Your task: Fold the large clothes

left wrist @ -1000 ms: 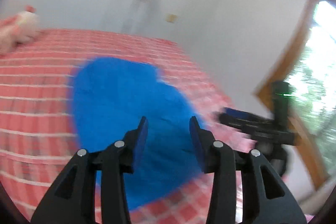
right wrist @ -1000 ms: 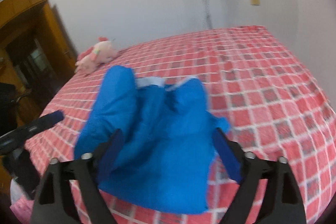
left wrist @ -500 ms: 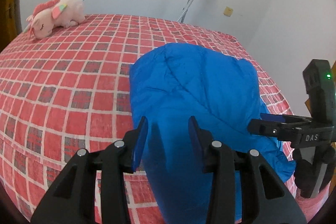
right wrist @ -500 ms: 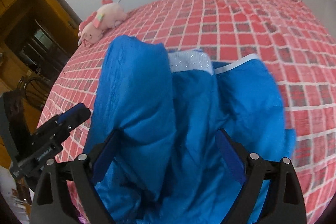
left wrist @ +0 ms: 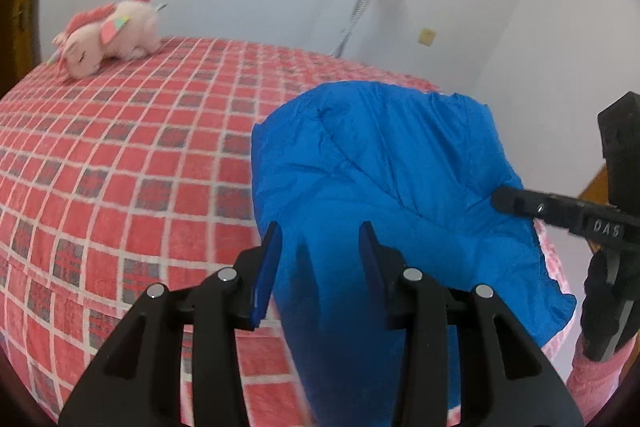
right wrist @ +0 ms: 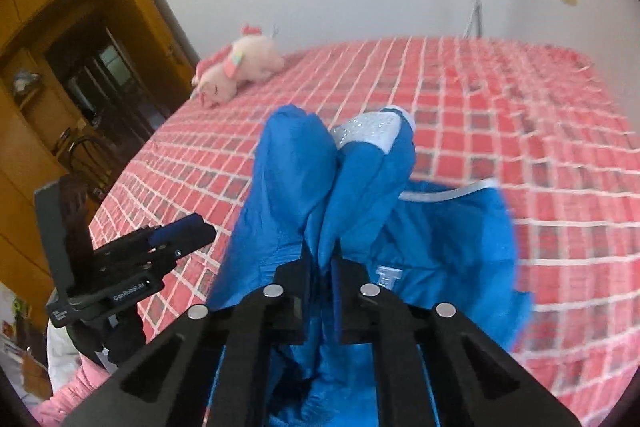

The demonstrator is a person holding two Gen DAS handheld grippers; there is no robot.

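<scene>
Room: white walls, wooden doorway point(right wrist: 80, 39), bed point(left wrist: 120, 167) under a red checked cover.
Jacket: blue padded jacket point(left wrist: 380, 167) lay bunched at the bed's near edge, well apart from the pink plush toy point(left wrist: 108, 31) at the far side.
Right gripper point(right wrist: 322, 267): jaws had just closed, pinching a raised fold of the jacket.
Left gripper point(left wrist: 320, 251): jaws partly apart, 2 fingers either side of the jacket's near end; whether the pads pressed it, cannot tell.
Handling: probably light, soft, puffy, slippery shell; it likely springs back.
Hold: take seams or hem point(right wrist: 448, 193), not loose padding.
</scene>
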